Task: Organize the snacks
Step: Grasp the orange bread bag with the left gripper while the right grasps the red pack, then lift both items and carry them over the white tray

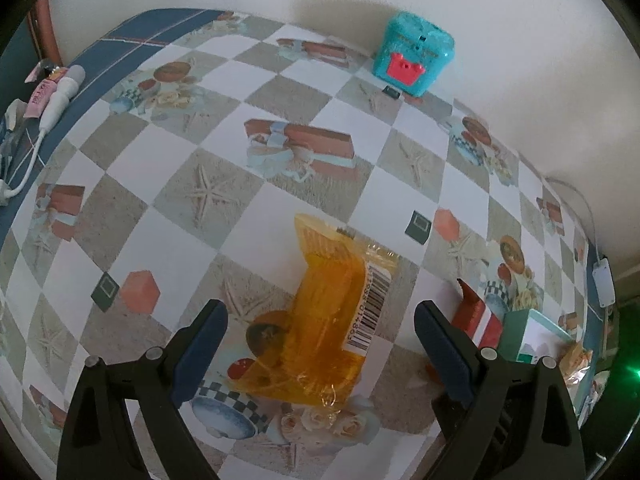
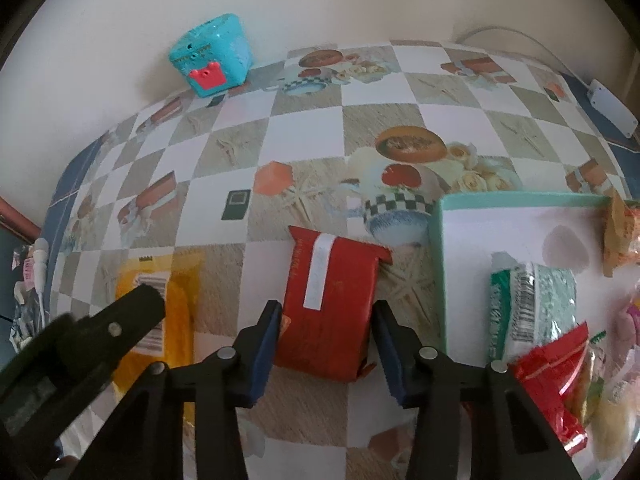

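An orange see-through snack packet [image 1: 320, 320] with a barcode lies on the patterned tablecloth. My left gripper [image 1: 320, 320] is open, its fingers on either side of the packet. A red snack pack [image 2: 330, 308] with a white stripe lies flat, left of the teal-rimmed tray [image 2: 438, 264]. My right gripper [image 2: 326, 328] is open, its pads [image 2: 266, 344] flanking the red pack's near end without clear squeeze. The orange packet [image 2: 176, 304] and the left gripper's finger [image 2: 120, 320] show at the left of the right wrist view. The red pack [image 1: 478, 316] shows at the right of the left wrist view.
The tray holds a green-white packet [image 2: 532, 304], a red packet [image 2: 556, 384] and several other snacks. A turquoise box [image 1: 414, 58] with a pink clasp stands by the wall. A white charger and cable [image 1: 60, 96] lie at the left table edge. A white adapter [image 2: 612, 108] lies at far right.
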